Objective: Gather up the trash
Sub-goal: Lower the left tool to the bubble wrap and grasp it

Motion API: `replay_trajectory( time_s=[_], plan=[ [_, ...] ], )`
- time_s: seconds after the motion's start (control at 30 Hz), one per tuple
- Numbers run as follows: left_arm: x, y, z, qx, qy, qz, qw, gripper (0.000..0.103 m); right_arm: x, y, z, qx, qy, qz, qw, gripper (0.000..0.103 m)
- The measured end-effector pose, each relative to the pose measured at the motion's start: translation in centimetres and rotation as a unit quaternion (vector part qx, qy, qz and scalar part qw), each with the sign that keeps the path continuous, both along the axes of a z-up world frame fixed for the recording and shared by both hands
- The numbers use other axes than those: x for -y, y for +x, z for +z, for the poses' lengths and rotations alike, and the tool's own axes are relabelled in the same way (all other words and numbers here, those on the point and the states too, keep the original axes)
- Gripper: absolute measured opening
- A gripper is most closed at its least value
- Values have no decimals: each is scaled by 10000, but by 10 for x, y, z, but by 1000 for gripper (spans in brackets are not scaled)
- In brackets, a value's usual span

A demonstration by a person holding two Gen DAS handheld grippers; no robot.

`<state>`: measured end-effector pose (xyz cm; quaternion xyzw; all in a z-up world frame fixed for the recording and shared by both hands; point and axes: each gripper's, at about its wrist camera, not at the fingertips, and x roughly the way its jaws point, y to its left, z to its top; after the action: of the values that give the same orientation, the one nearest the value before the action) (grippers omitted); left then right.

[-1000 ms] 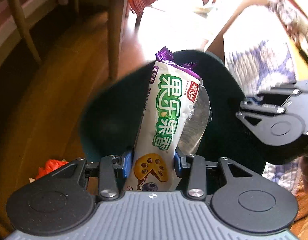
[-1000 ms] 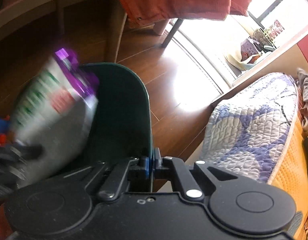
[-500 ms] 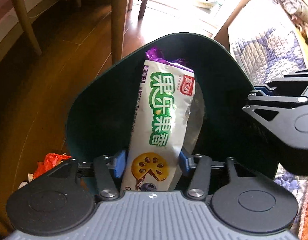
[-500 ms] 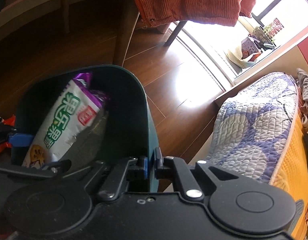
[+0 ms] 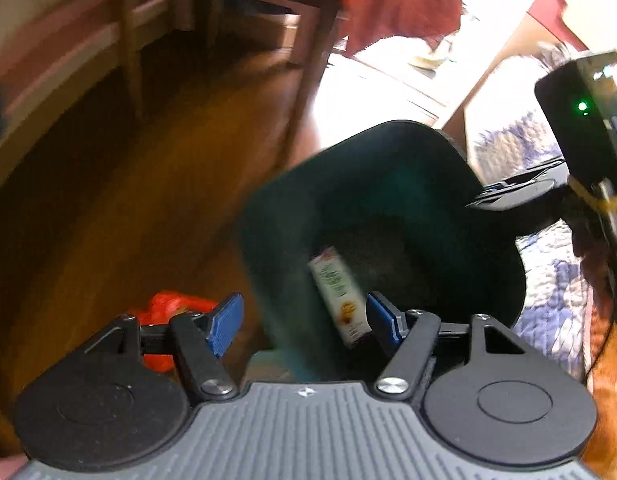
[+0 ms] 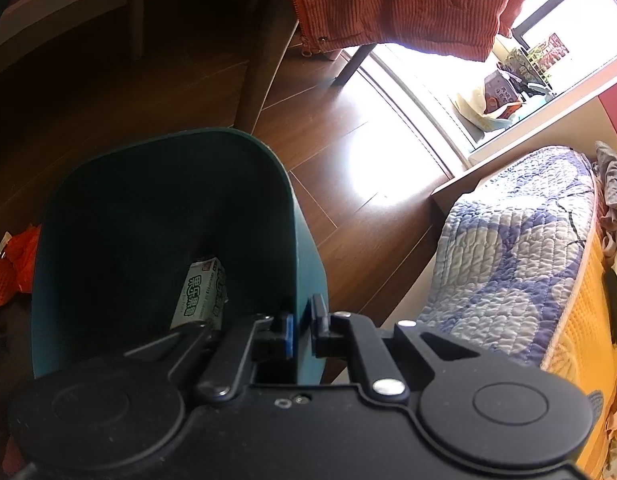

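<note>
A dark green trash bin (image 6: 160, 184) stands on the wooden floor; it also shows in the left wrist view (image 5: 408, 184). My right gripper (image 6: 302, 330) is shut on the bin's rim. A white snack wrapper with green print (image 6: 200, 298) lies inside the bin, near its bottom. In the left wrist view the wrapper (image 5: 338, 294) is blurred, inside the bin. My left gripper (image 5: 304, 322) is open and empty above the bin's near edge. Orange trash (image 5: 168, 312) lies on the floor left of the bin, also in the right wrist view (image 6: 16, 260).
A wooden chair leg (image 6: 260, 60) stands behind the bin, with orange cloth (image 6: 400, 0) hanging above. A quilted bed (image 6: 516, 240) lies to the right. A bright window (image 6: 528, 60) is at the far right.
My left gripper opened and let go of the snack wrapper, which dropped into the bin. The left gripper pulled back and left. My right gripper still holds the bin's rim.
</note>
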<state>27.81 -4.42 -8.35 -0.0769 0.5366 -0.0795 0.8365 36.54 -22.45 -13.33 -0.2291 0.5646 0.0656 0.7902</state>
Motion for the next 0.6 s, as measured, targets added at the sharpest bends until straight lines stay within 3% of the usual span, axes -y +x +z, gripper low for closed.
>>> replay_trajectory(
  time_s=[0.2,0.27,0.6],
  plan=[
    [-65,-36,-3,-499,-350,1106,9920,67,-11,0,-1,-139,-212,195,9995,8],
    [-73,-41,-8,-392,-427,1097,9923,67,-14,0,-2,-184,-254,214,9993,8],
    [-90,-39,-41,-228,194,897,9955,67,-14,-3,-4,-428,-281,247,9984,9]
  ],
)
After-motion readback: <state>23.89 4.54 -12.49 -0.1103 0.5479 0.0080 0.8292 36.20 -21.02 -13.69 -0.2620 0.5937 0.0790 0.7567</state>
